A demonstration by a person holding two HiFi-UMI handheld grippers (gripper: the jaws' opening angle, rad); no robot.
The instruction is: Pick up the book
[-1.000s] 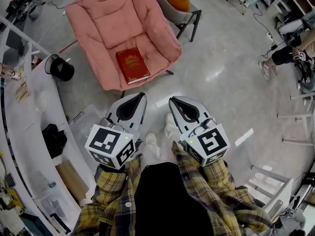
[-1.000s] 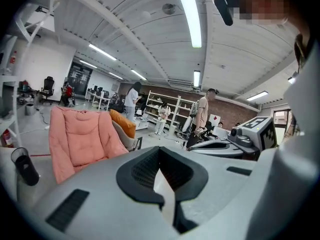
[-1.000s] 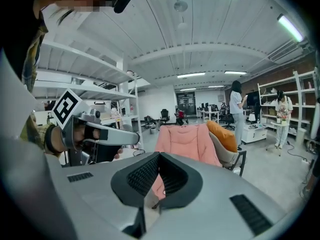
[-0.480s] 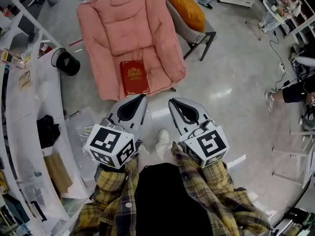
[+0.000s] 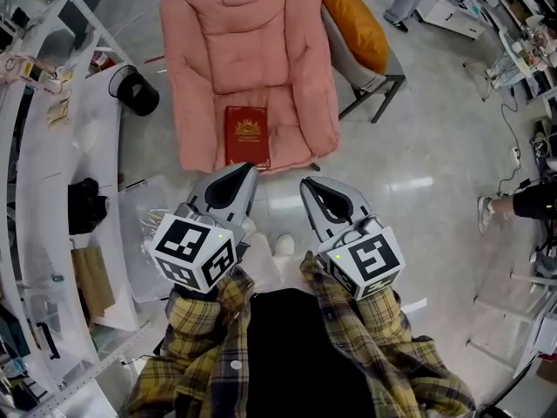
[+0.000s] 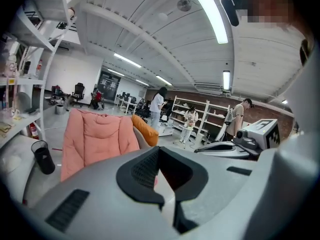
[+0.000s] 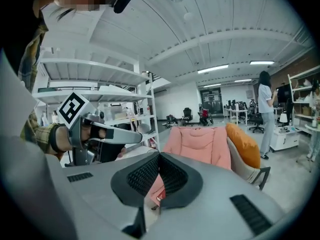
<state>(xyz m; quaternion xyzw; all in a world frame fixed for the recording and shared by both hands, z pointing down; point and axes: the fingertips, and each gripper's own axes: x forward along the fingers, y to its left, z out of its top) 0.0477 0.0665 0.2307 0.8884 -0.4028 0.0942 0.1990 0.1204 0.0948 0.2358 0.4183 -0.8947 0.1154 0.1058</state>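
Both grippers point out ahead at the pink armchair [image 5: 248, 50], and there's the book [image 5: 247, 136], red with a gold emblem, lying flat on the seat cushion close to its front edge. Its long axis runs straight away from the person, toward the chair back, with the short near edge facing the fingers. The left gripper [image 5: 243, 171] has its fingers clenched together with nothing between them; its own view shows only the closed black pads and the chair beyond. The right gripper [image 5: 310, 186] looks the same, fingers pressed shut and empty. Here's the relation that matters: the book sits dead ahead of the left gripper, whose tip hangs just short of the book's near edge in the head view. The right one points off at the seat's right front corner, beside the book. So the left hand looks nearer and better lined up. Either way, those fingers must part before any grab at that near edge.
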